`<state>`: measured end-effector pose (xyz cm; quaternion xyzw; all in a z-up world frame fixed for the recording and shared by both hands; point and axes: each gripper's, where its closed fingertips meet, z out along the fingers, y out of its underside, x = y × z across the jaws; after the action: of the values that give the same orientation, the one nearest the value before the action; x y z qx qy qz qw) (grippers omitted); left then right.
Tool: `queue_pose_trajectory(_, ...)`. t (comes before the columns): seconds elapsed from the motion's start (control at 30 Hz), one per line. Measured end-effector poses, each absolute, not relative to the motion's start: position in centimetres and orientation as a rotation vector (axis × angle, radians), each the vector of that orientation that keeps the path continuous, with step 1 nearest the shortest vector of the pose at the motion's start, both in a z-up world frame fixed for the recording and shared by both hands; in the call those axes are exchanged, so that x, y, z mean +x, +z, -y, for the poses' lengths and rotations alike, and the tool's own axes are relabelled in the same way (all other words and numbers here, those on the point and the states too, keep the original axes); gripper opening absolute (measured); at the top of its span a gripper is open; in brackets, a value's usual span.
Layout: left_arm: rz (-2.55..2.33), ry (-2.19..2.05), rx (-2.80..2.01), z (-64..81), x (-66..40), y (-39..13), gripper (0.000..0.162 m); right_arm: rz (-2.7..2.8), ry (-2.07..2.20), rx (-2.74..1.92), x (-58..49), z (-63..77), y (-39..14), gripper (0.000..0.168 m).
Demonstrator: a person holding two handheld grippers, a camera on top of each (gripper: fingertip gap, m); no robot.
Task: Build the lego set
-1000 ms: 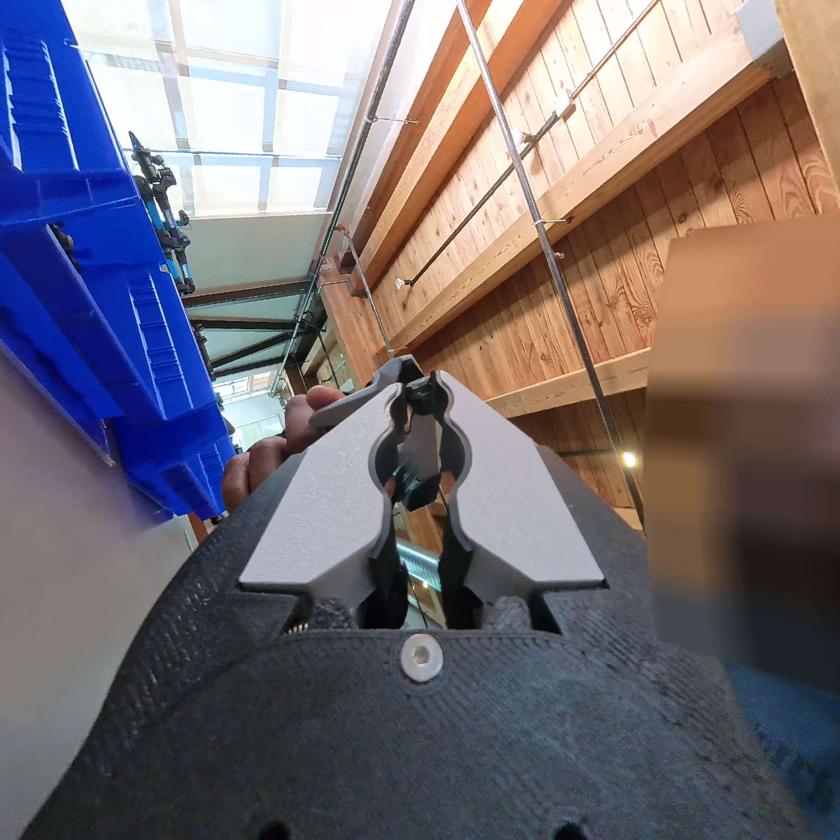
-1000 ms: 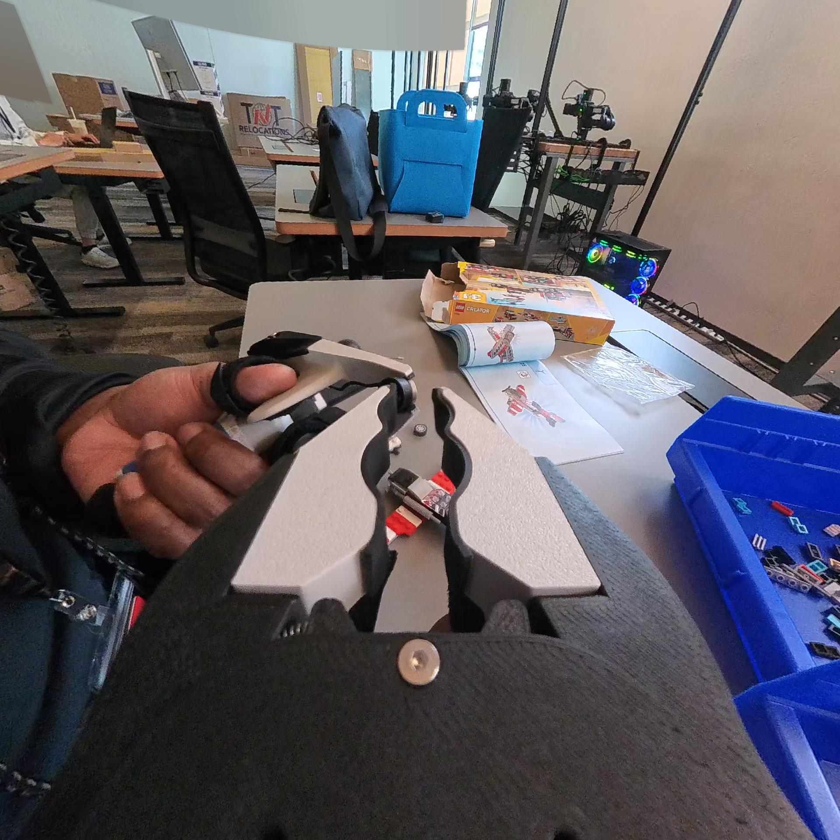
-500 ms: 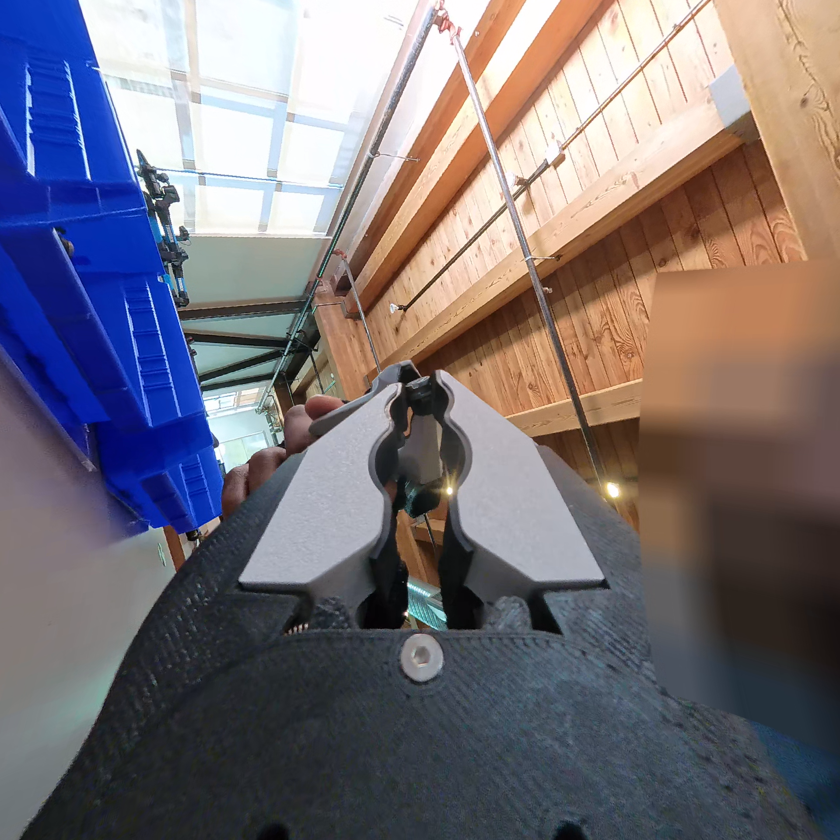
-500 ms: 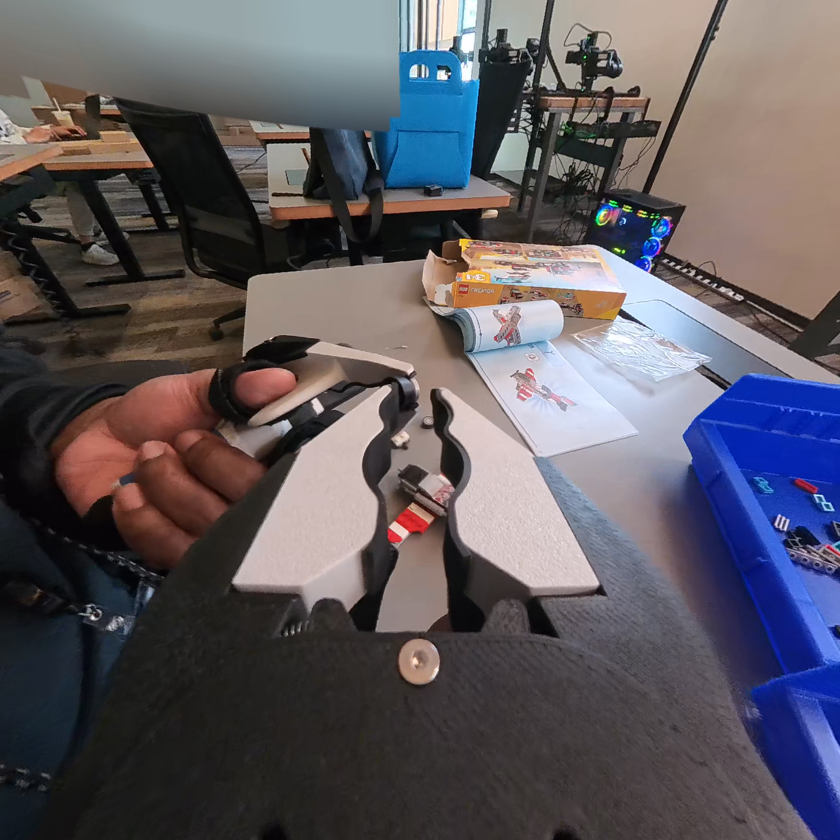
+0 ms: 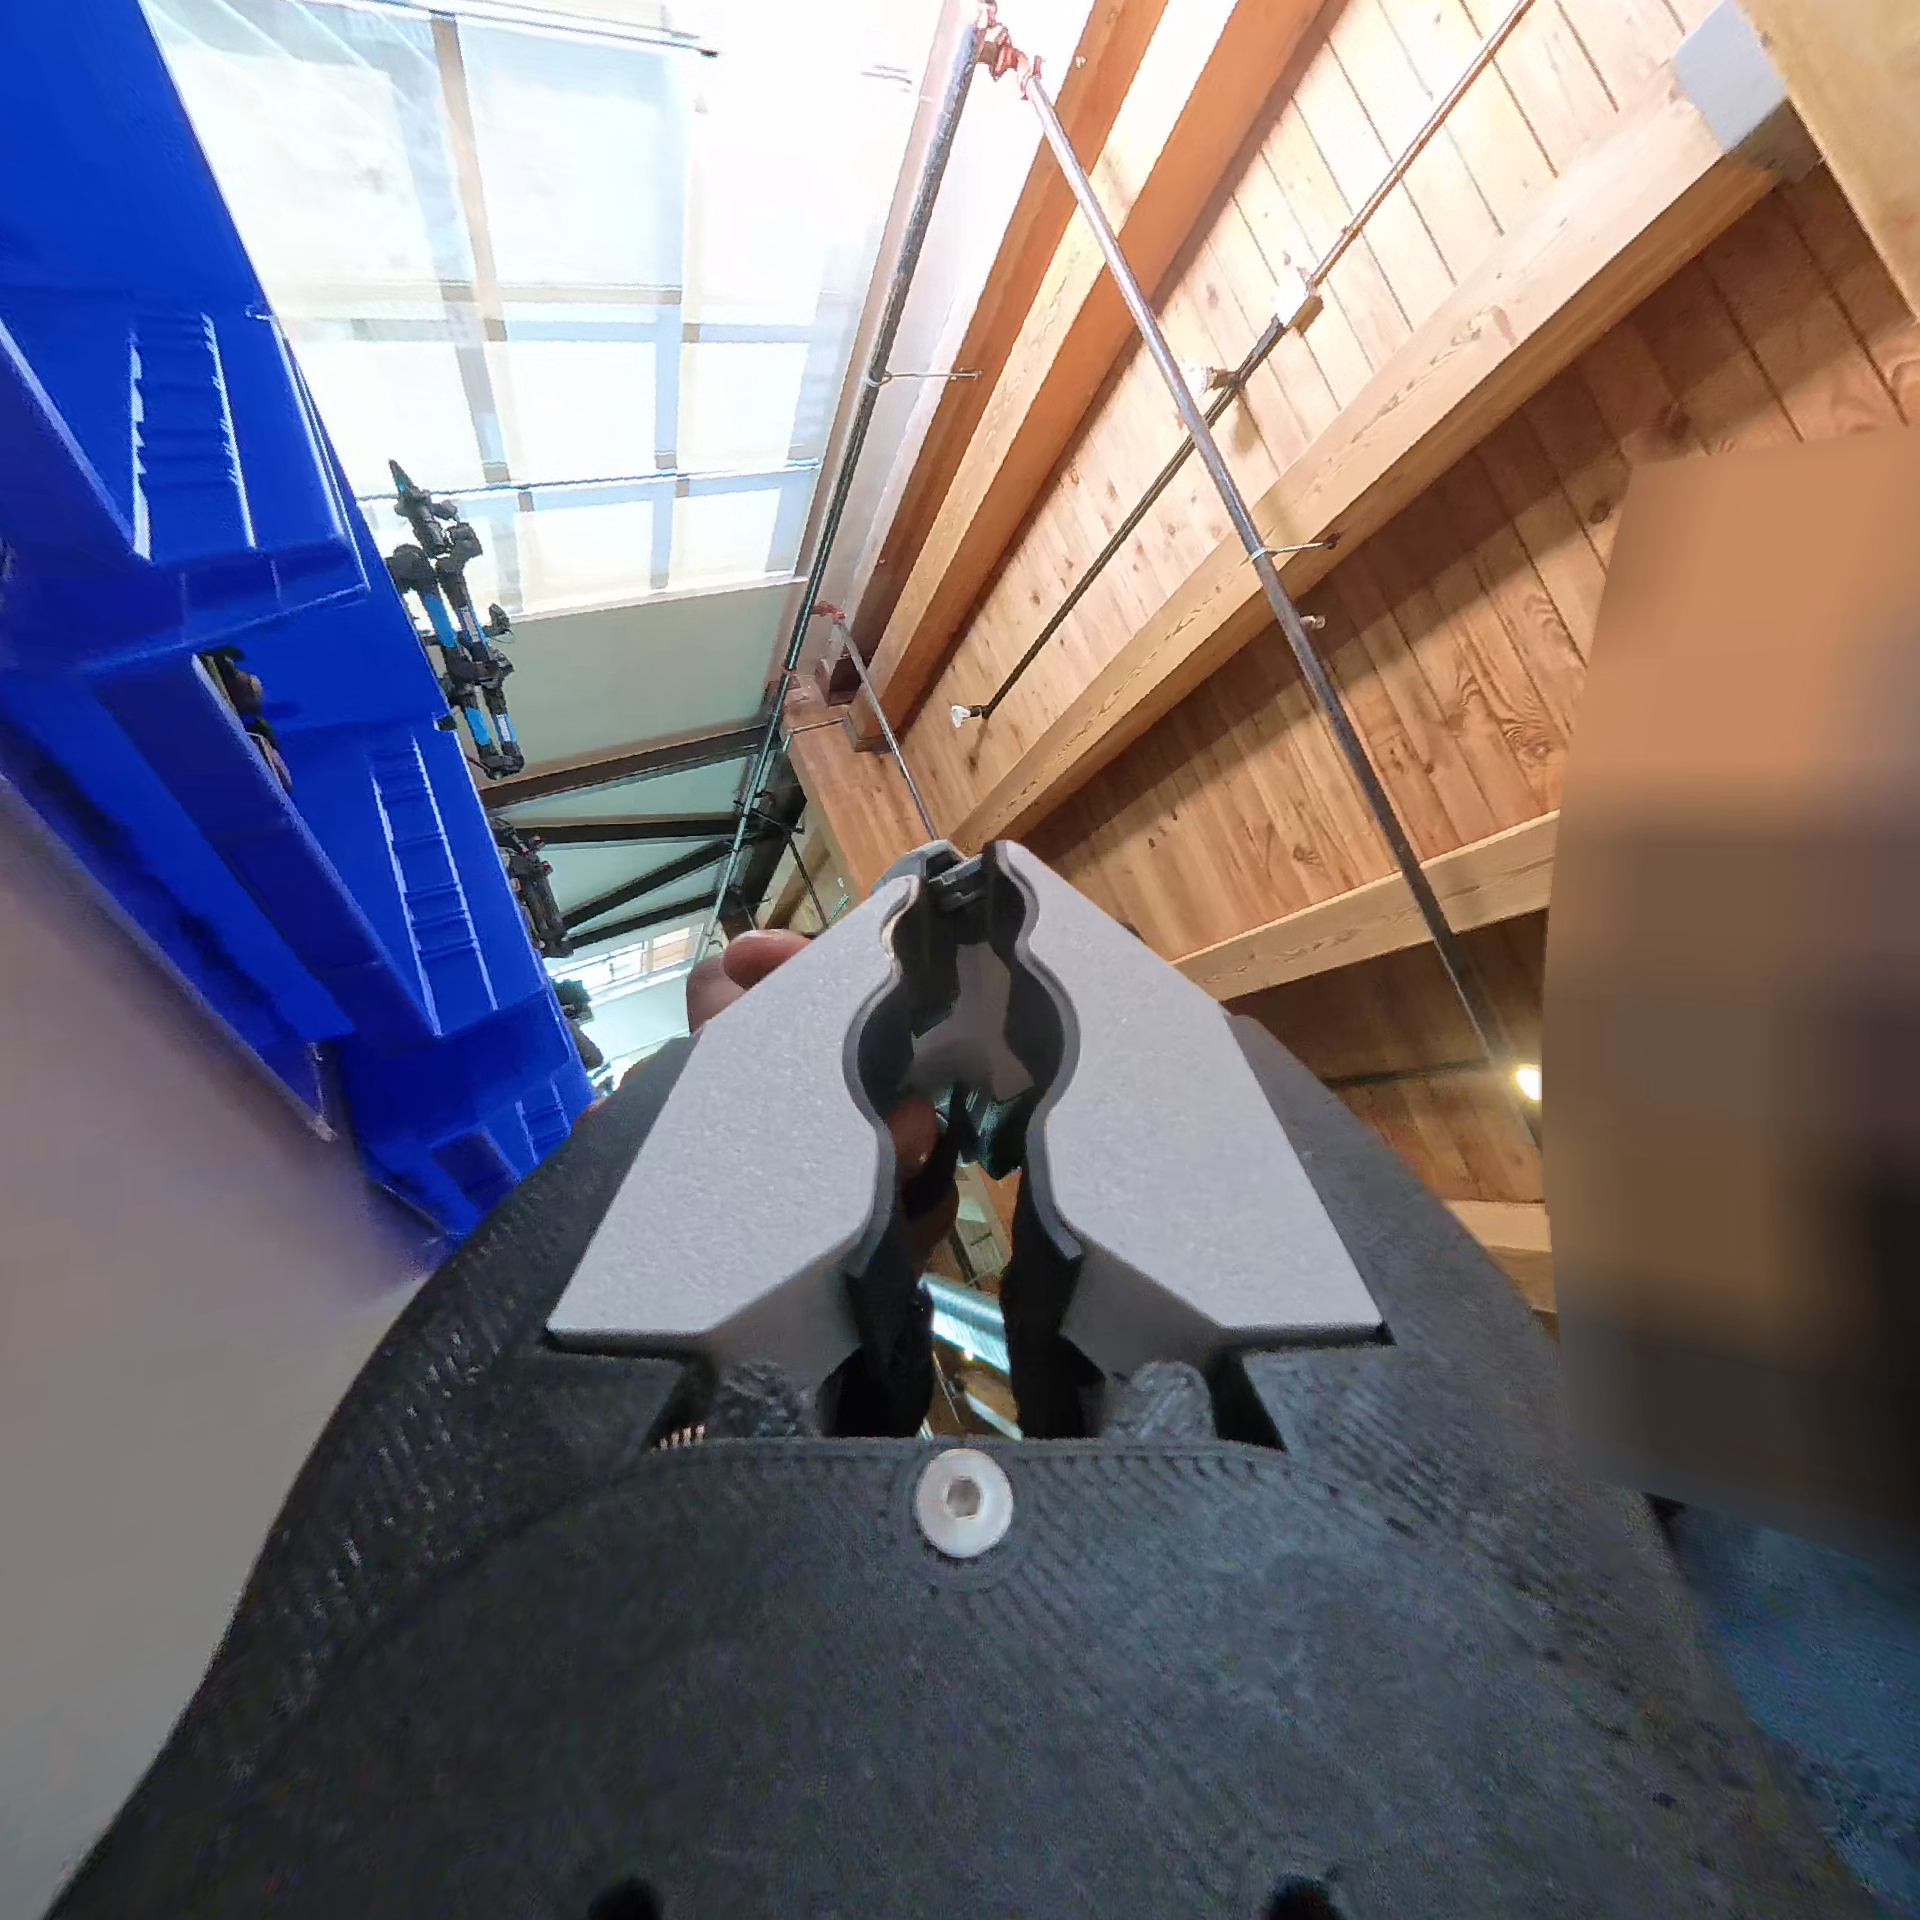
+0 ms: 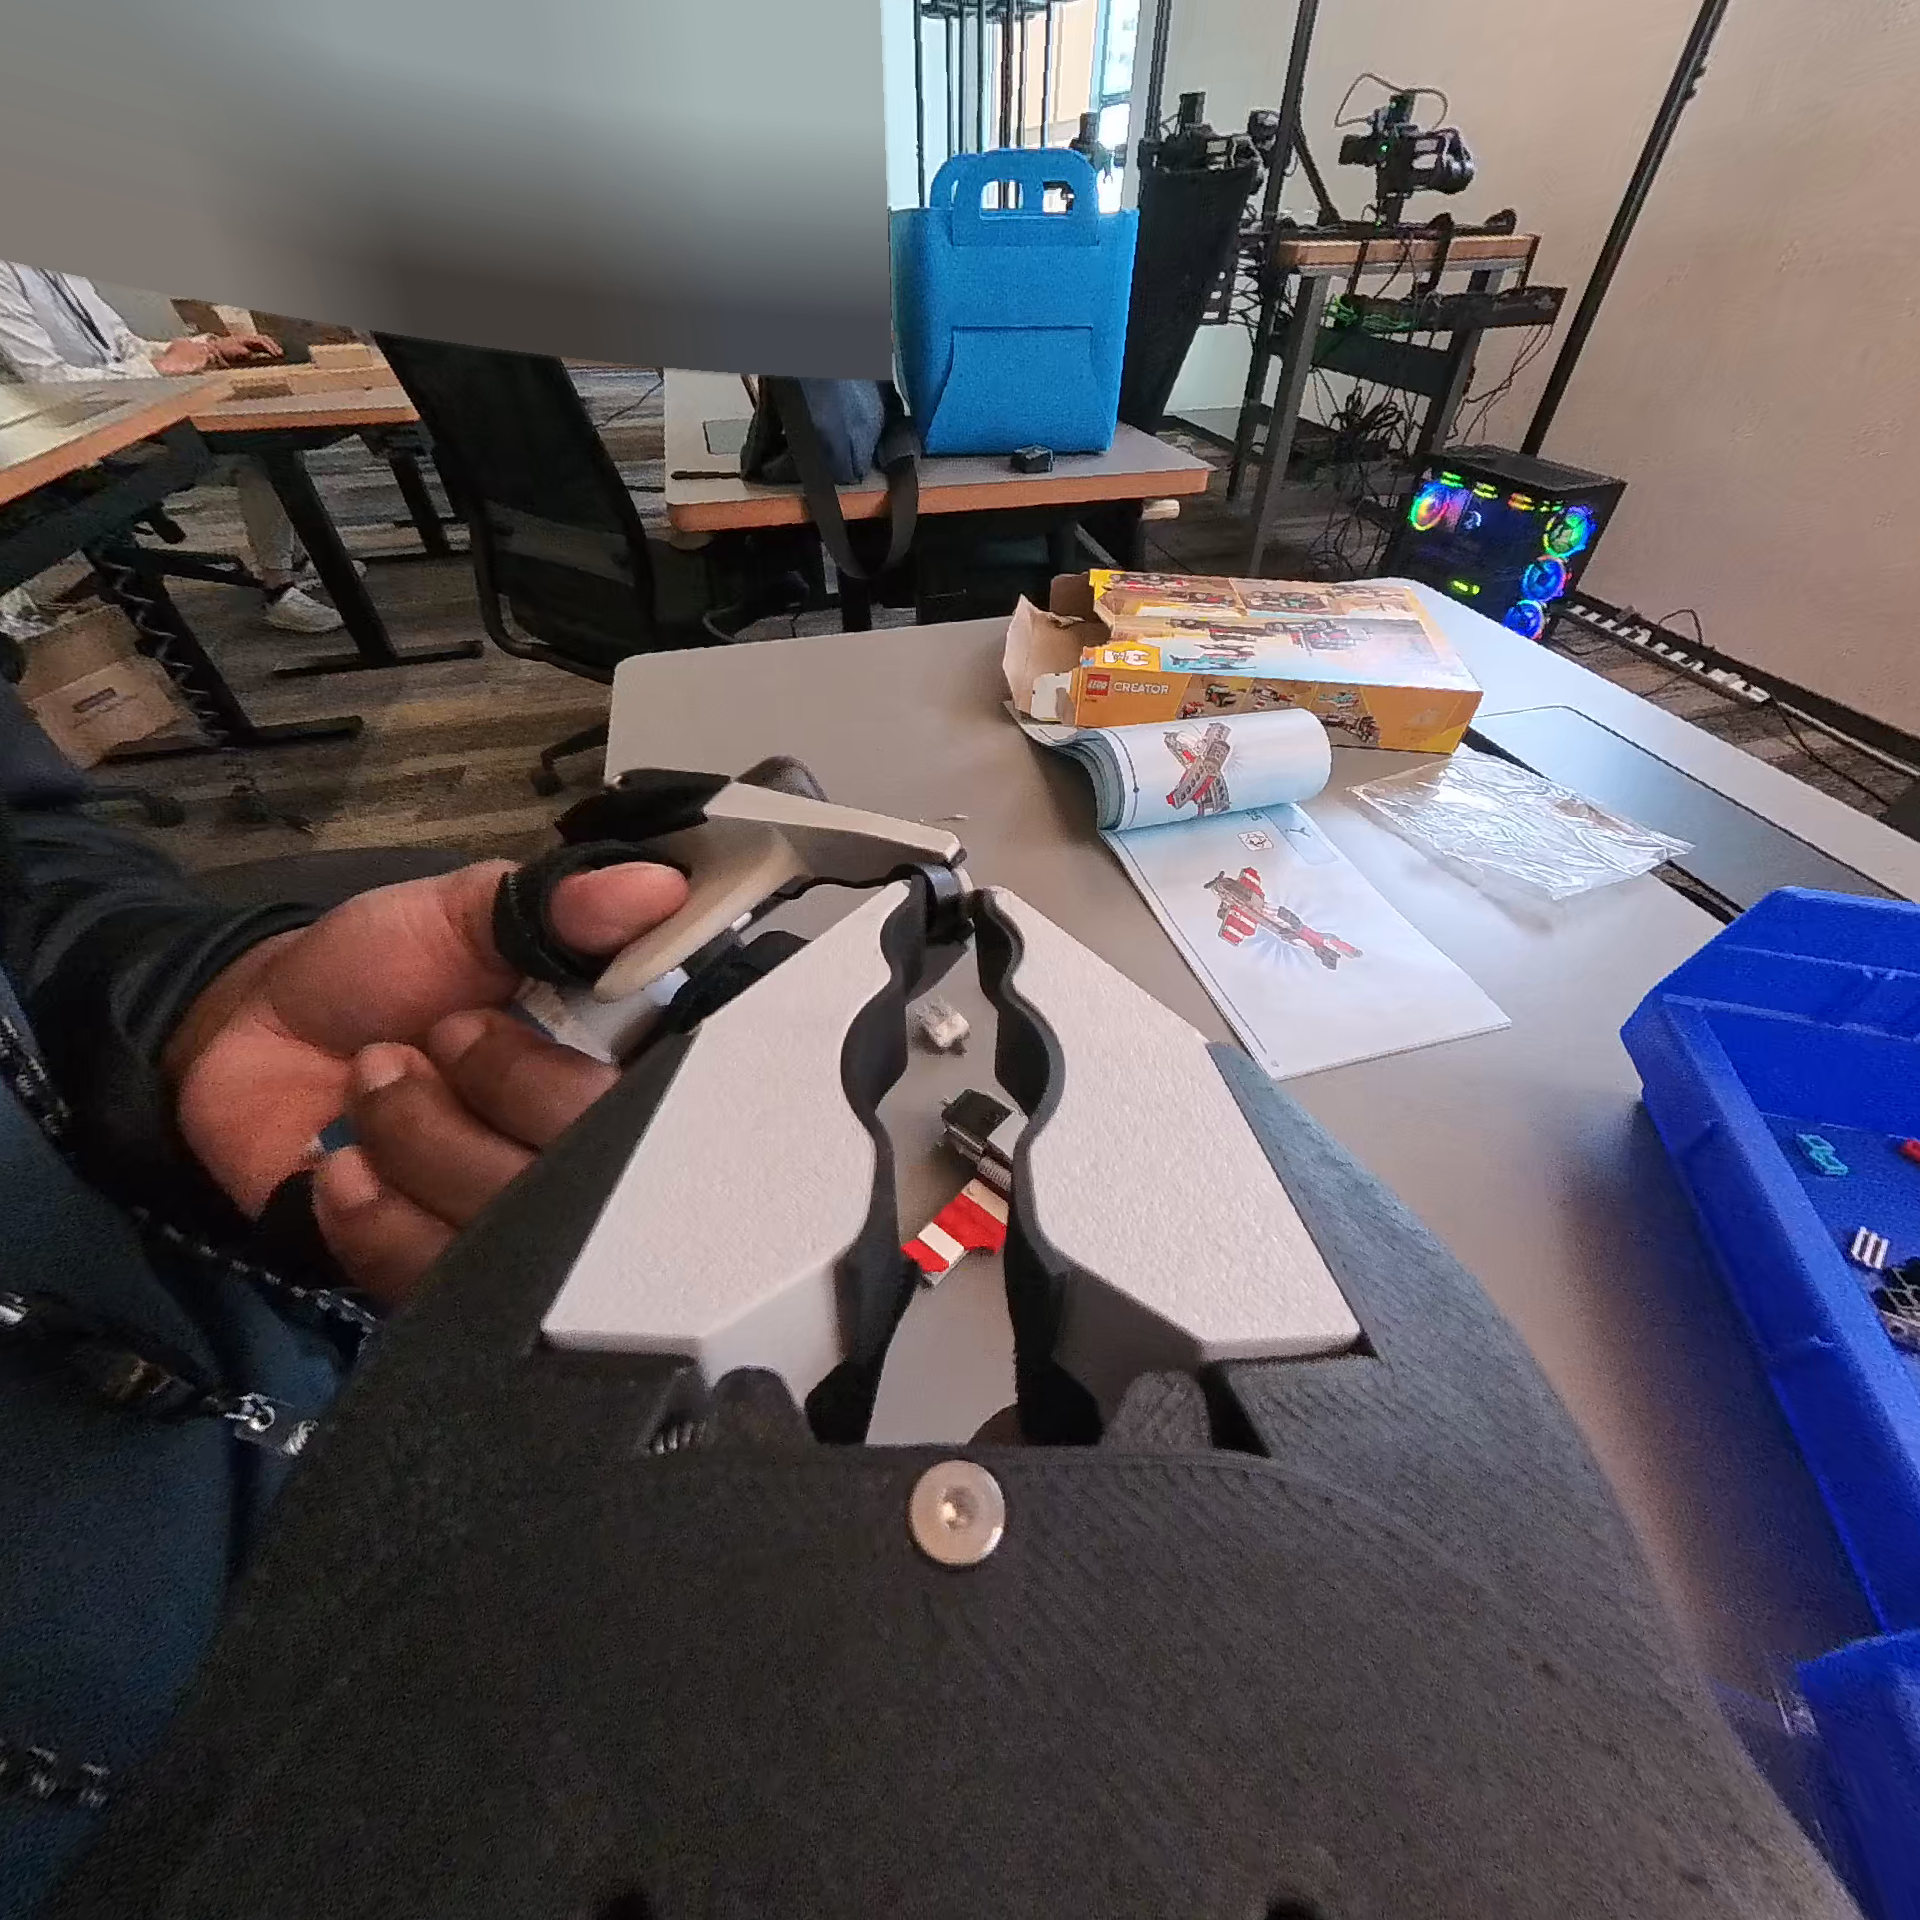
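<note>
My left gripper [image 5: 961, 883] points up at the ceiling, its jaws nearly together on a small black piece [image 5: 958, 891]. In the right wrist view a hand [image 6: 395, 1018] holds the left gripper [image 6: 940, 857] from the left, tip to tip with my right gripper [image 6: 948, 906]. The right jaws stand narrow around the same small black piece [image 6: 940, 894]. Below, on the grey table [image 6: 831, 707], lie a red-and-white striped partial model [image 6: 956, 1236], a black piece [image 6: 977, 1122] and a small pale piece [image 6: 940, 1029].
An open instruction booklet [image 6: 1299, 935], a yellow set box [image 6: 1278, 665] and a clear plastic bag [image 6: 1507, 821] lie farther back. A blue bin [image 6: 1808, 1143] with several small parts stands at the right, and blue bins [image 5: 208, 727] also show in the left wrist view. The left tips stand about 15 cm off the red-and-white striped partial model [image 6: 956, 1236].
Both grippers' jaws have narrowed onto the small black piece at their meeting tips. The right view has risen and tilted, so the model on the table sits lower between the fingers.
</note>
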<state>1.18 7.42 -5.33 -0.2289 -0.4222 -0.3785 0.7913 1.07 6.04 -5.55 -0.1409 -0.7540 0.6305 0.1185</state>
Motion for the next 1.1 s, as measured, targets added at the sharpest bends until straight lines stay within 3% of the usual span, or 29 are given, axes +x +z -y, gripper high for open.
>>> queue_pose_trajectory(0.6, 0.909, -0.837, -0.46, -7.03, 0.76, -5.65, 0.012, 2.201, 1.932, -0.421, 0.58, -5.59, -5.87, 0.008)
queue_pose_trajectory(1.1, 0.859, -0.72, -0.63, -6.99, 0.57, -5.5, 0.014, 2.061, 2.365, -0.623, 0.62, -5.83, -5.38, 0.005)
